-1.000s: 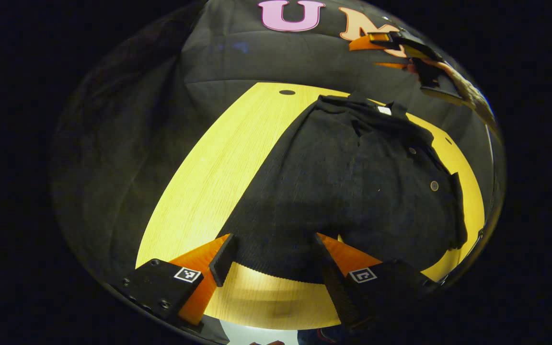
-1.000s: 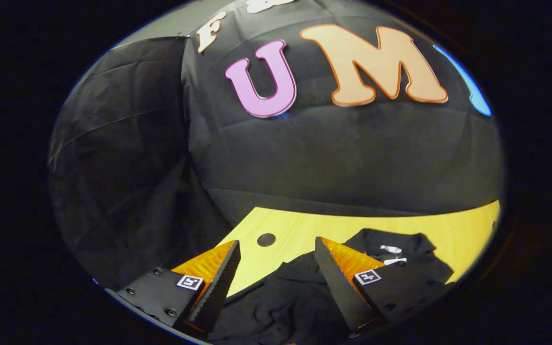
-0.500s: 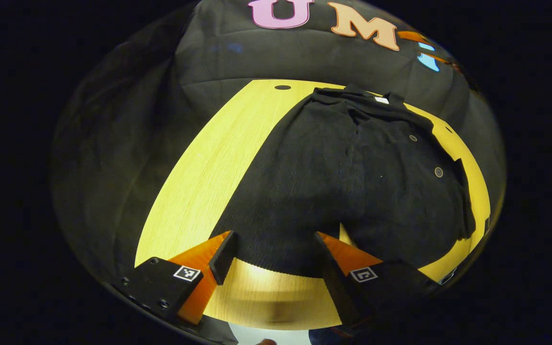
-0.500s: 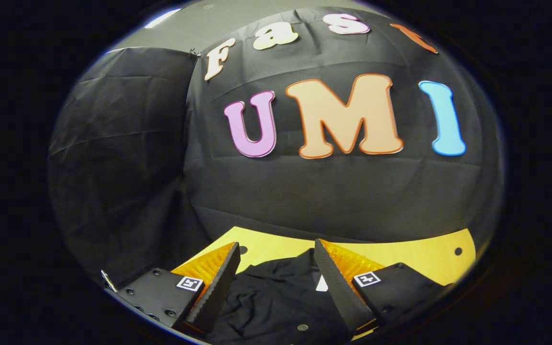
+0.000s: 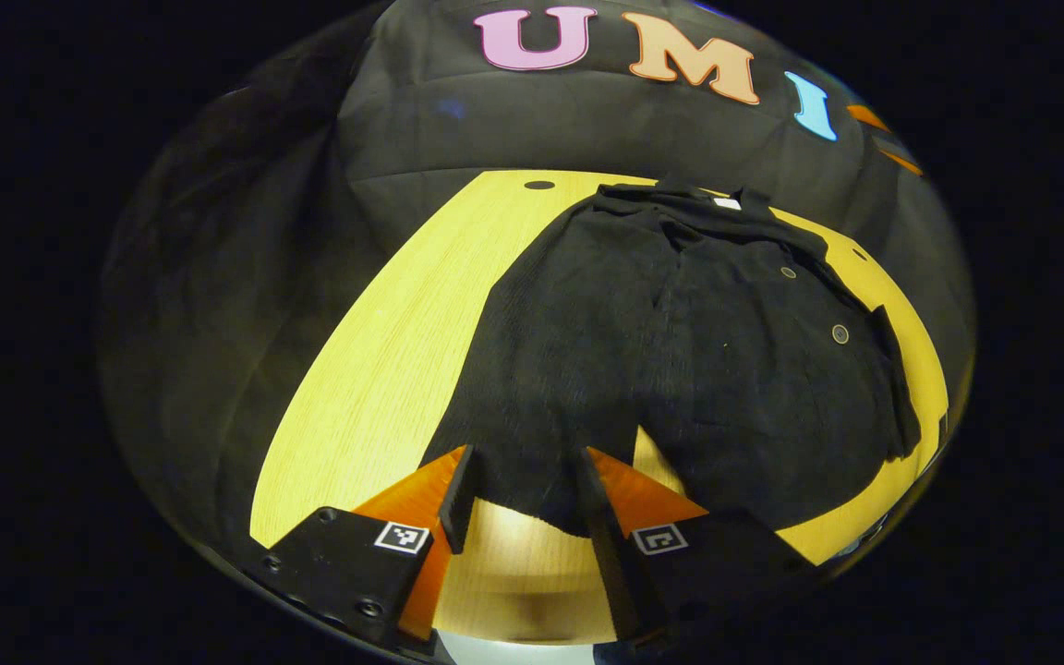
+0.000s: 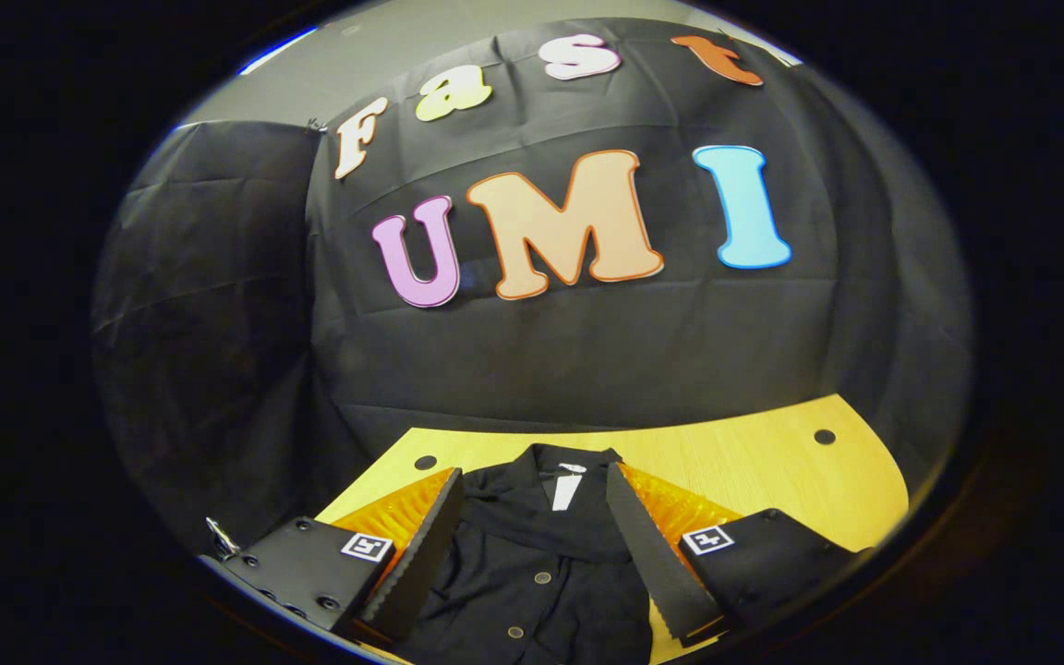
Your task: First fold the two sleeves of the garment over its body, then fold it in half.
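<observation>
Lying flat on the wooden table (image 5: 375, 351), black garment (image 5: 680, 351), sleeves folded over its body. Left gripper (image 5: 518, 485) low at the hem, jaws narrowed with cloth between, grip uncertain. Right gripper (image 6: 532, 517) raised above the collar (image 6: 569, 471), jaws wide.

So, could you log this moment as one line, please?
left gripper: closing on shirt hem | right gripper: open above collar

You see a brightly top-lit table (image 5: 384, 351), a shadowed near edge, and strong fisheye bending at the rims.
</observation>
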{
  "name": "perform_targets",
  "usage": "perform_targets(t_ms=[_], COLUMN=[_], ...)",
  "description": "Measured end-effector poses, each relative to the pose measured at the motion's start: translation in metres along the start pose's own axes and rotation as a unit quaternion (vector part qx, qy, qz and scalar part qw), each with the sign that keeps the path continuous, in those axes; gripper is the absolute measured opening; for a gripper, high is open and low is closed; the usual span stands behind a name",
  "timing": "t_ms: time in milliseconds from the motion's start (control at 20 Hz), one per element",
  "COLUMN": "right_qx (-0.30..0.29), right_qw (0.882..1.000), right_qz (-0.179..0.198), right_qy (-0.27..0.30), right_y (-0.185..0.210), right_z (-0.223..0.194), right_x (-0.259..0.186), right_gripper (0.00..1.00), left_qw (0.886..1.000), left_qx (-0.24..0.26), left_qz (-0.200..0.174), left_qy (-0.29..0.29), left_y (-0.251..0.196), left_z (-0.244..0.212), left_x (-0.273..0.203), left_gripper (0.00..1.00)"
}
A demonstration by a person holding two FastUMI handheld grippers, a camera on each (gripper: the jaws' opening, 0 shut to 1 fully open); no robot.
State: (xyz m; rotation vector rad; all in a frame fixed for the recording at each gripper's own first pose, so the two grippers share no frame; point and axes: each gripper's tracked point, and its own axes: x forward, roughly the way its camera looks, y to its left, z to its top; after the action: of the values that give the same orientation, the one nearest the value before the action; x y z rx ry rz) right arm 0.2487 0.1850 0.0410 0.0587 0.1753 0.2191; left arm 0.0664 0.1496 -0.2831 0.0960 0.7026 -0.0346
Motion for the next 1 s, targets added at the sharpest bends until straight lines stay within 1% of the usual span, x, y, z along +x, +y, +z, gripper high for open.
perform_targets(t_ms=[50, 100, 150, 250, 300, 400, 450, 500, 650, 700, 750, 900, 1000], right_qx=[0.002, 0.001, -0.004, -0.009, -0.010, -0.011, -0.012, -0.013, -0.005, 0.003, 0.012, 0.030, 0.034], right_qw=[1.000, 1.000, 1.000, 0.999, 0.999, 0.999, 0.998, 0.998, 0.996, 0.996, 0.996, 0.994, 0.992], right_qz=[-0.007, -0.015, -0.024, -0.039, -0.045, -0.053, -0.058, -0.065, -0.083, -0.084, -0.085, -0.096, -0.111], right_qy=[-0.003, -0.007, -0.012, -0.009, -0.005, -0.002, 0.003, 0.009, 0.027, 0.032, 0.036, 0.044, 0.050], right_y=[-0.005, -0.010, -0.015, -0.023, -0.026, -0.028, -0.029, -0.030, -0.034, -0.033, -0.033, -0.039, -0.050], right_z=[0.000, 0.000, 0.000, -0.007, -0.013, -0.023, -0.031, -0.039, -0.065, -0.072, -0.080, -0.095, -0.103], right_x=[-0.007, -0.014, -0.019, -0.030, -0.035, -0.045, -0.049, -0.052, -0.062, -0.064, -0.068, -0.078, -0.084], right_gripper=[0.98, 0.98, 0.98, 0.98, 0.97, 0.98, 0.97, 0.98, 0.98, 1.00, 0.98, 0.98, 0.98], left_qw=[1.000, 1.000, 1.000, 0.999, 0.999, 1.000, 1.000, 0.999, 0.999, 0.999, 0.999, 0.999, 0.998], left_qx=[0.003, 0.004, -0.002, -0.020, -0.021, -0.004, 0.003, 0.009, 0.029, 0.027, 0.019, -0.029, -0.056], left_qz=[-0.004, -0.006, -0.001, 0.008, 0.008, 0.004, 0.004, 0.004, 0.000, -0.002, -0.005, -0.017, -0.023], left_qy=[-0.002, -0.005, -0.014, -0.032, -0.034, -0.030, -0.028, -0.031, -0.032, -0.031, -0.030, -0.018, -0.020], left_y=[-0.002, -0.002, 0.000, 0.006, 0.005, 0.003, 0.003, 0.004, 0.004, 0.004, 0.004, 0.005, 0.003], left_z=[0.001, 0.001, 0.003, 0.006, 0.004, 0.003, 0.003, 0.004, 0.005, 0.005, 0.007, 0.011, 0.026], left_x=[0.000, 0.001, 0.003, 0.003, 0.003, 0.004, 0.005, 0.002, 0.003, 0.003, 0.003, -0.002, -0.006], left_gripper=[0.63, 0.56, 0.50, 0.21, 0.07, 0.04, 0.04, 0.00, 0.00, 0.00, 0.00, 0.00, 0.00])
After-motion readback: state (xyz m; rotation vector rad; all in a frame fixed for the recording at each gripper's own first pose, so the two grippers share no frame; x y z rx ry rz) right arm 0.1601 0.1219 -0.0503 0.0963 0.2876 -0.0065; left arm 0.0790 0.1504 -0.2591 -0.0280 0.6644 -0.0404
